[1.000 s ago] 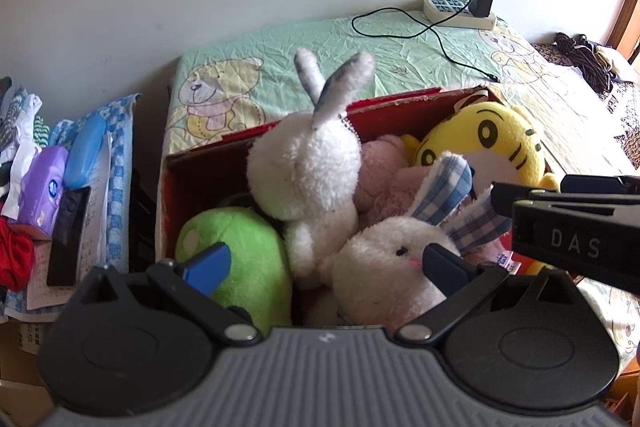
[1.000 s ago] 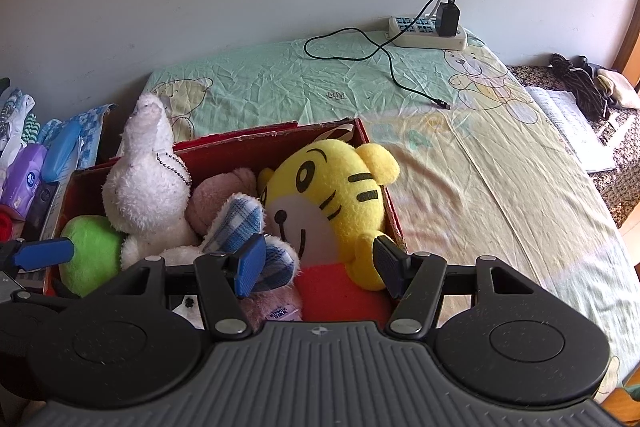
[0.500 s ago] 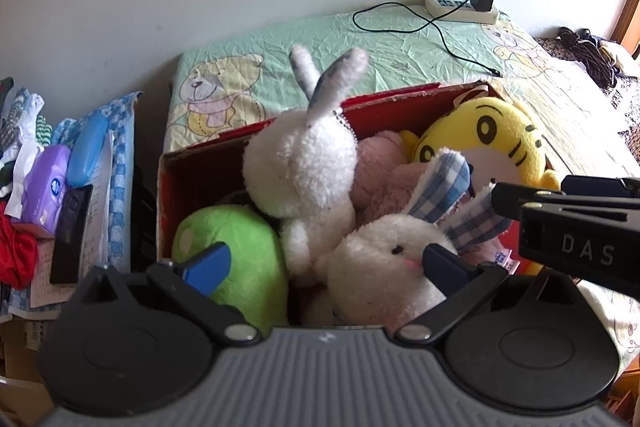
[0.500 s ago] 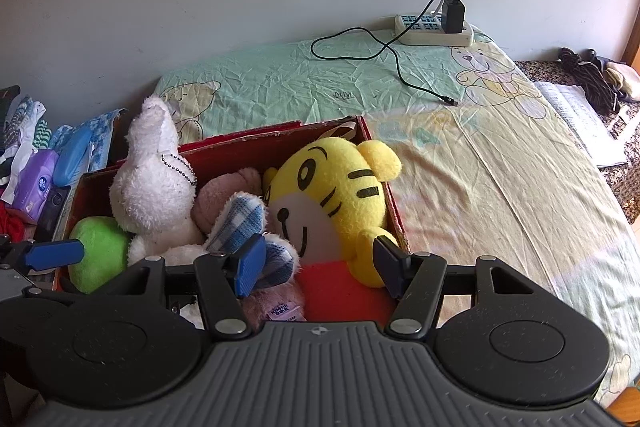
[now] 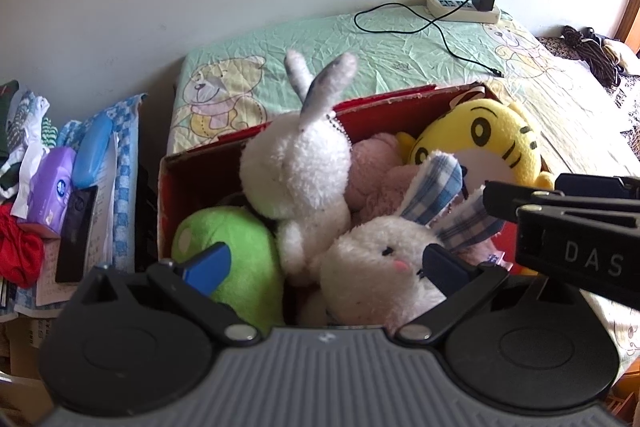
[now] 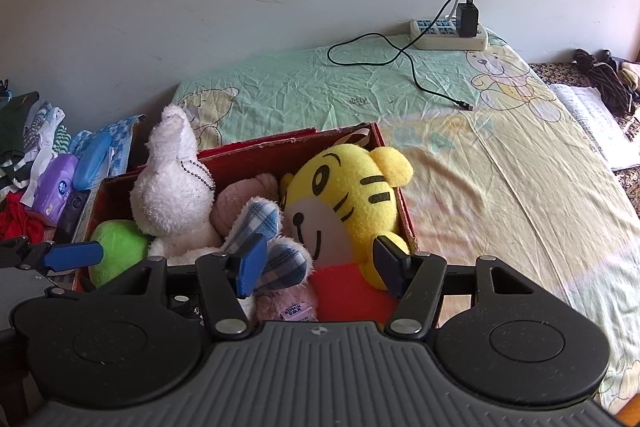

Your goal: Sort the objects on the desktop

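Both tongs, left (image 5: 324,263) and right (image 6: 316,263), gape empty over the toy-filled red box (image 6: 256,155).

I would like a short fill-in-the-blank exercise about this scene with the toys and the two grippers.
1. The plush toys sit in a ____ box.
2. The tiger is mostly ____ in colour.
3. A black charger is plugged into the ____ near the wall.
4. Both the left gripper and the right gripper are ____, holding nothing.

Missing words: red; yellow; power strip; open
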